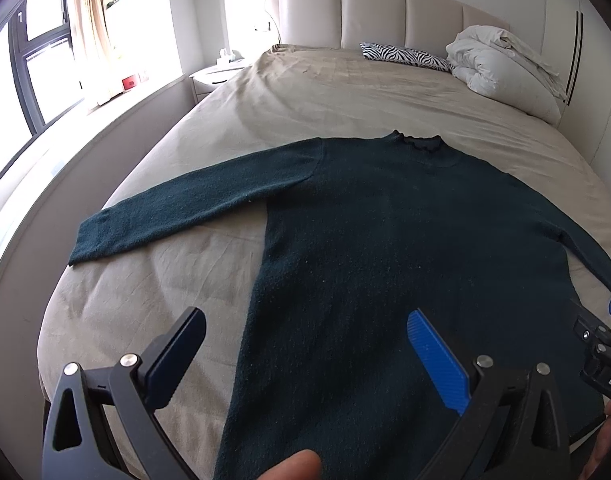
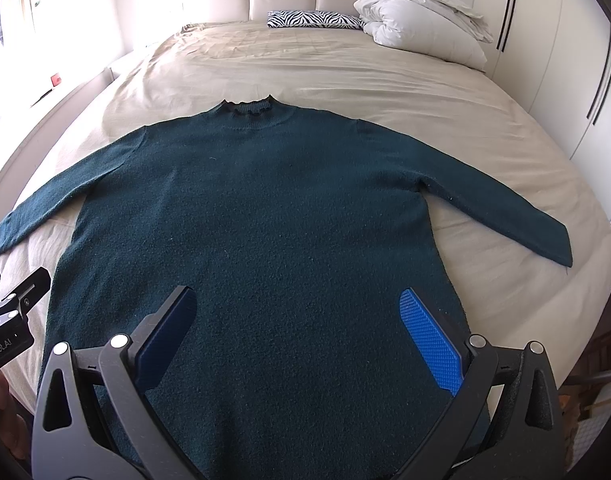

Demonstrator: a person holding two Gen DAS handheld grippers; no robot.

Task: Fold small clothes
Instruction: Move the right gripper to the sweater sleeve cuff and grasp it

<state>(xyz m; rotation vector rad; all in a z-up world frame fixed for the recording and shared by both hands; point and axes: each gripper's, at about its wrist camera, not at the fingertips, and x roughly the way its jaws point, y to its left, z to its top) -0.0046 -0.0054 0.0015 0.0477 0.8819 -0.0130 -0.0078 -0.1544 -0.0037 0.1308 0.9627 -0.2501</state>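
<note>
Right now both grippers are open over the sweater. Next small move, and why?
Probably bring the left gripper over to the cuff of the left sleeve and close on it, to fold the sleeve across the body. The dark green sweater lies flat on the bed with both sleeves spread, nothing folded yet, and the right gripper also holds nothing.

The sweater (image 2: 257, 216) lies flat on the bed (image 2: 345, 76), pillows (image 2: 417, 28) behind it.
</note>
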